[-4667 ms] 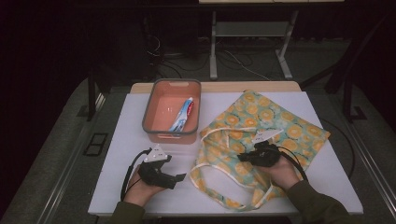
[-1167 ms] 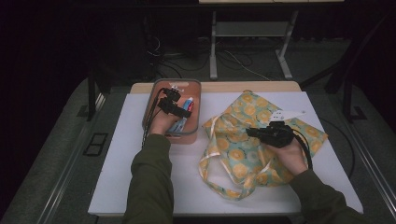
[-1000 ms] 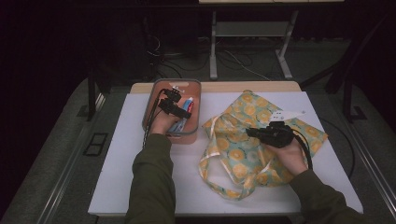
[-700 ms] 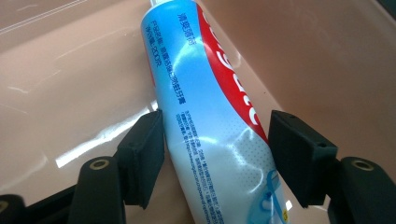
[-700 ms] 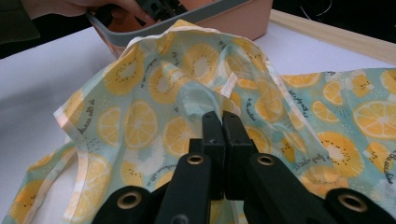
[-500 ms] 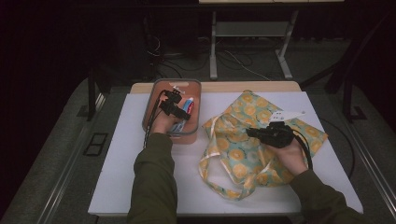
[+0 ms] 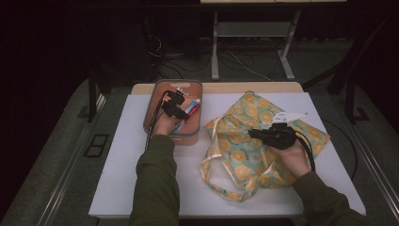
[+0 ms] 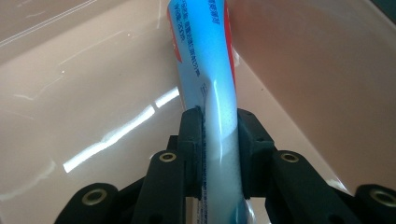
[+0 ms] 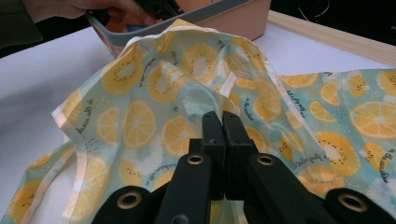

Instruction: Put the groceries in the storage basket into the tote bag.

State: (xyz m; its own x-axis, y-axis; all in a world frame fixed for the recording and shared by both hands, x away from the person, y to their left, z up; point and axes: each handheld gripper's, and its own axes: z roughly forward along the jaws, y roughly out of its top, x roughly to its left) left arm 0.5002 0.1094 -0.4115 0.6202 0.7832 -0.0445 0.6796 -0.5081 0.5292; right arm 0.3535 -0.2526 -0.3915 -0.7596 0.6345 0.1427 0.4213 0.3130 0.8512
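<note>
A pink bin [image 7: 153,101] with a grey rim stands at the table's back left. Inside it lies a blue, white and red toothpaste tube [image 8: 205,70], also seen from above [image 7: 192,109]. My left gripper [image 7: 175,109] reaches into the bin; its jaws have just been closing and now press both sides of the tube [image 8: 219,135]. A light green tote bag [image 7: 244,141] printed with orange slices lies on the table's right half. My right gripper [image 7: 254,133] is shut on a fold of the bag's fabric [image 9: 196,100] and lifts it a little [image 9: 222,122].
The white table top [image 7: 117,155] has bare room at the front left. The bag's cream handles [image 7: 211,169] loop toward the front edge. A wooden strip [image 7: 226,87] runs along the table's back edge. The bin [image 9: 224,18] stands just behind the bag.
My left gripper's jaws have closed onto the toothpaste tube in the bin. Neither hand has shifted, and the right gripper still holds the bag fabric.
</note>
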